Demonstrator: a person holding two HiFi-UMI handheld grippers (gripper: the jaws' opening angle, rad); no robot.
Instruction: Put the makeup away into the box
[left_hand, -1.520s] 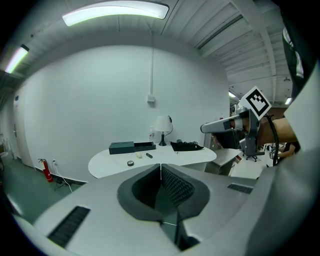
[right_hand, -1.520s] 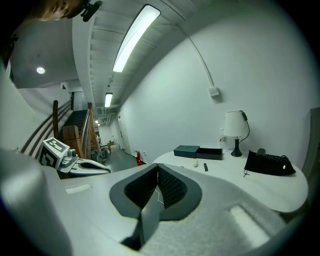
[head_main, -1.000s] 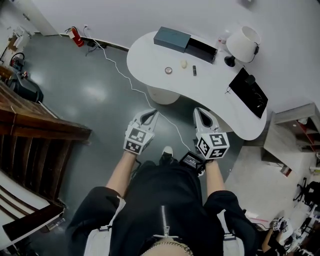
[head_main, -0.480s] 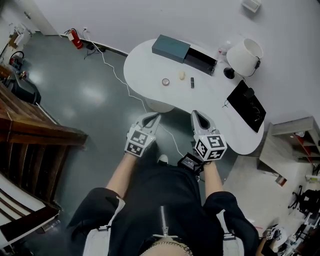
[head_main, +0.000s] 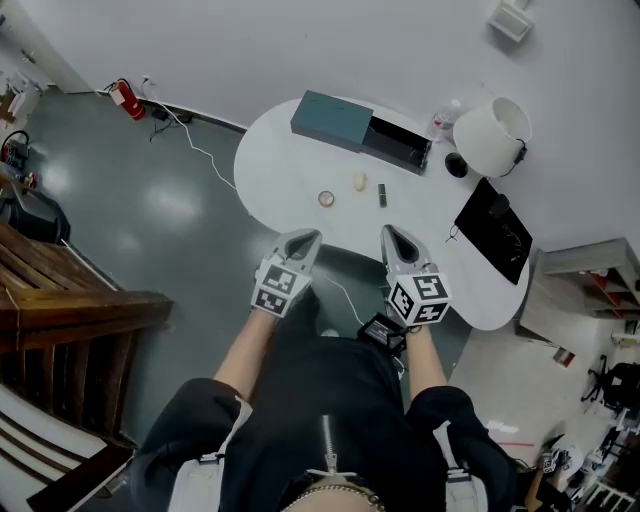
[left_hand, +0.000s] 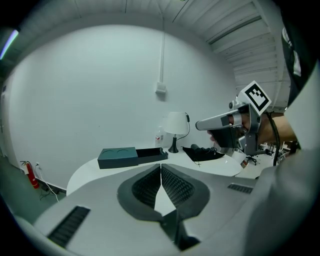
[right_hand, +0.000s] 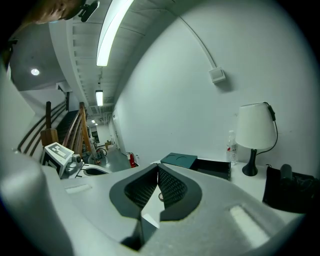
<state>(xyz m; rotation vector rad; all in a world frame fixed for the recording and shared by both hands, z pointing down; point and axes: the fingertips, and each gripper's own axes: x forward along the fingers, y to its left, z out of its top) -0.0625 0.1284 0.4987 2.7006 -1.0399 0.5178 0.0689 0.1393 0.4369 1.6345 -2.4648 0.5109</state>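
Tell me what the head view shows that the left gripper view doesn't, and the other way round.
Only the head view: three small makeup items on the white table, a round one, a pale one and a dark stick, plus the wooden stairs. Only the left gripper view: the ribbed inner faces of the left gripper's jaws, closed tip to tip with nothing between. Both: the teal box with its open dark tray, the white lamp and the right gripper.

A bare lab-like room: glossy grey floor (head_main: 170, 210), fire extinguisher (head_main: 126, 99), trailing cable (head_main: 205, 152), white table (head_main: 290, 180).
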